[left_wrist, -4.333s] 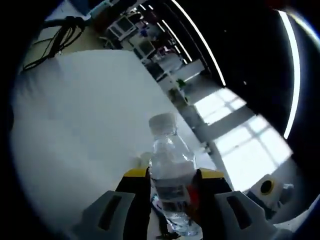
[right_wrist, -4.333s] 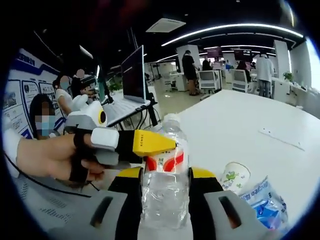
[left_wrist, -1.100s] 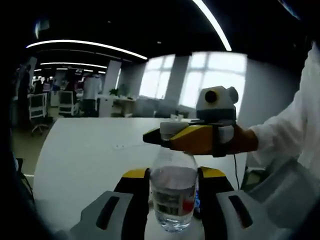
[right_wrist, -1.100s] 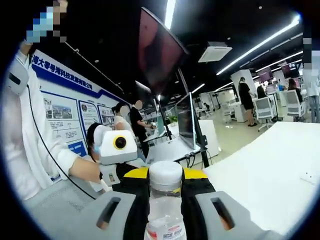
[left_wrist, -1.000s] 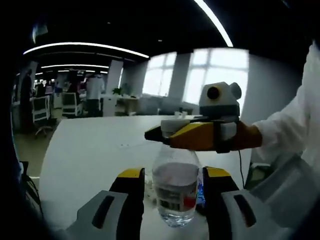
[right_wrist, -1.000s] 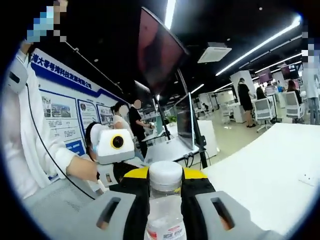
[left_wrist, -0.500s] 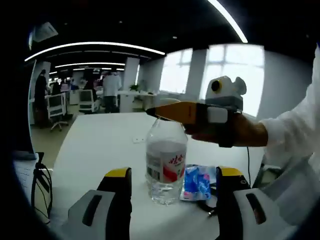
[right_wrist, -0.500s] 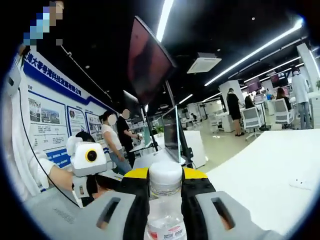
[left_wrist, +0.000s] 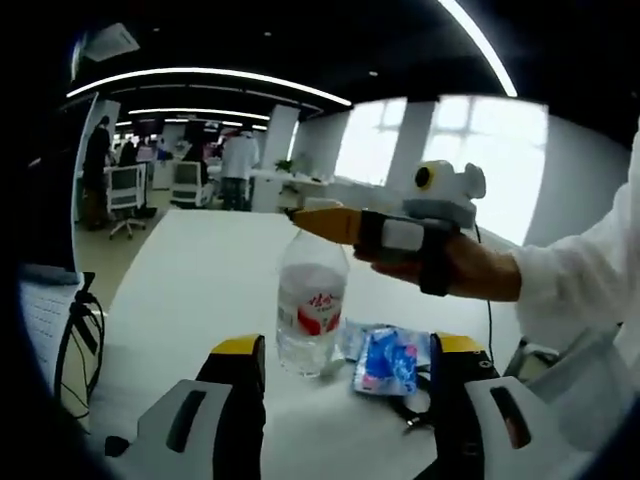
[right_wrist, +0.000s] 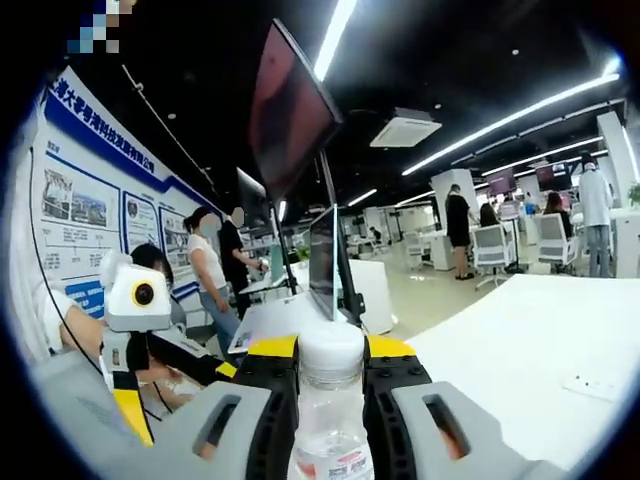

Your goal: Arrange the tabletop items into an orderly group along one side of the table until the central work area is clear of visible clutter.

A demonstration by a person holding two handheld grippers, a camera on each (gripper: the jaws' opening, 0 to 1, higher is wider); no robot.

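Across the white table (left_wrist: 190, 290), our left gripper (left_wrist: 345, 400) stood wide, empty, the water bottle (left_wrist: 310, 305) upright just beyond its fingers beside a blue packet (left_wrist: 385, 360); our right gripper (right_wrist: 330, 400) clamped its neck, placing it; next, we judged, release.

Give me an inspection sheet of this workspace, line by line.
Surface: white table, mostly bare.
Job's things: water bottle upright on the table; blue packet lying beside it.
Clutter: dark small item by the packet, unclear.
Grippers: right gripper shut on the bottle's cap; left gripper open, short of the bottle.
Cables: black cable at the table's edge.
Surroundings: open office, monitors, people standing, ceiling light strips.
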